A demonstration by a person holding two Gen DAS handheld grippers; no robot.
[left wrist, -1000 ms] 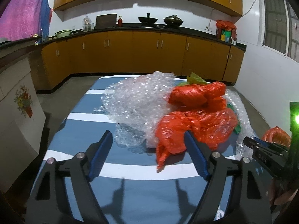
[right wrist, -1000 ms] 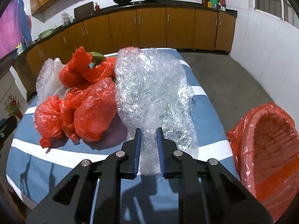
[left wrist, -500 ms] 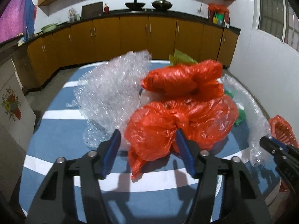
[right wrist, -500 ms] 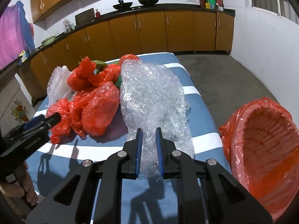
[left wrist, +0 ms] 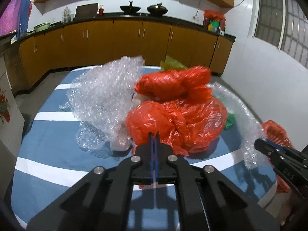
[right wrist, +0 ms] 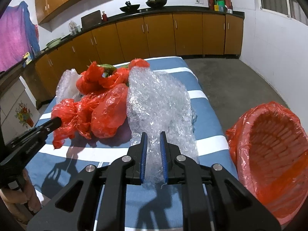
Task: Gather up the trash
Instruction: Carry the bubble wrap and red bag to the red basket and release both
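Red bag (left wrist: 173, 123) pinched in left tool (left wrist: 154, 134)

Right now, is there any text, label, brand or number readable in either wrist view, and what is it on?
Nothing reads cleanly.
Right gripper body, left wrist view: raised lettering, too blurred to read.
Left gripper body, right wrist view: raised lettering, too small to read.
Packages on the counter: print too small to read.
Orange bags, bubble wrap: no print visible.
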